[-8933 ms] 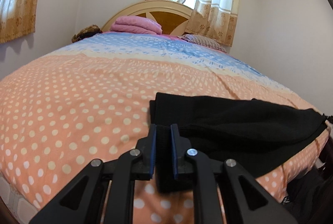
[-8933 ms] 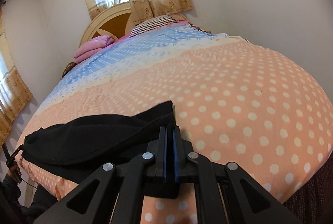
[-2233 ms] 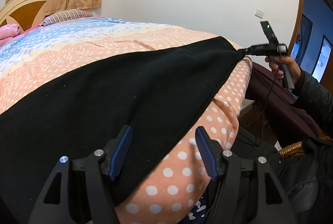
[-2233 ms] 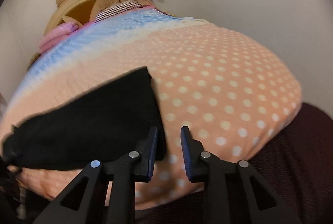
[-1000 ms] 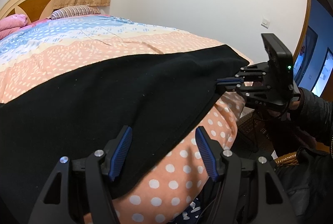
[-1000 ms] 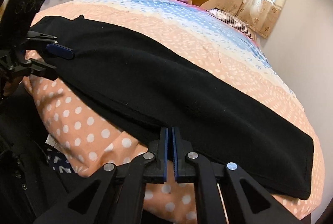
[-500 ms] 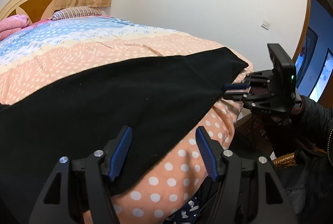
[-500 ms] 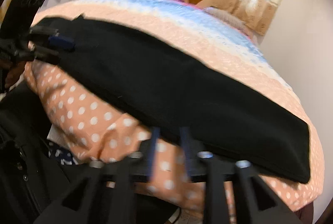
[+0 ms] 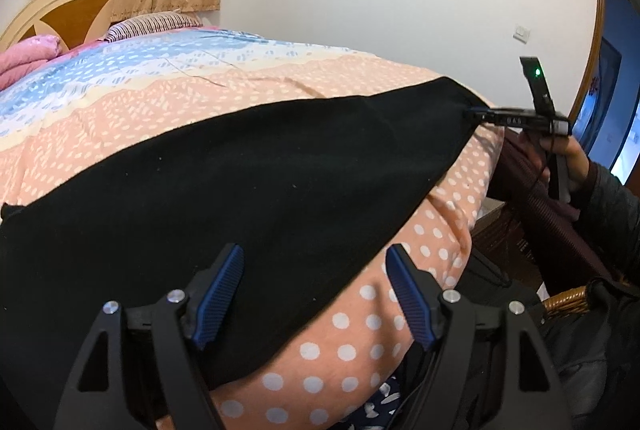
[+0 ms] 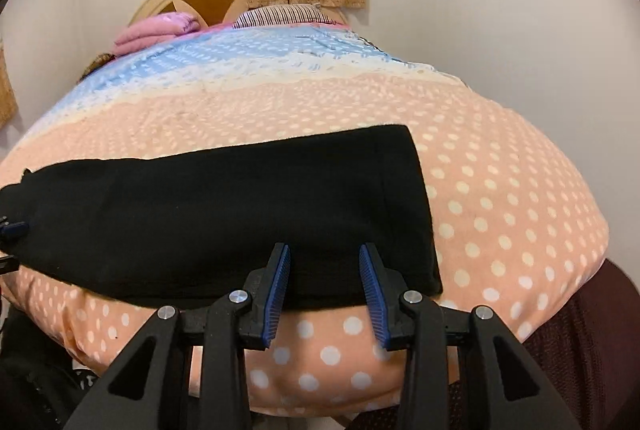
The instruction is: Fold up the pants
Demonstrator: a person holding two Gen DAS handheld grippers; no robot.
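Right wrist view shows the black pants (image 10: 240,206) flat along the bed's (image 10: 500,198) near edge. Both your right gripper (image 10: 324,270) and left gripper (image 9: 316,278) gape, empty. Soft, limp cloth: pinch the hem corners.

Black pants (image 10: 224,206) lie flat as a long band across the bed's near edge
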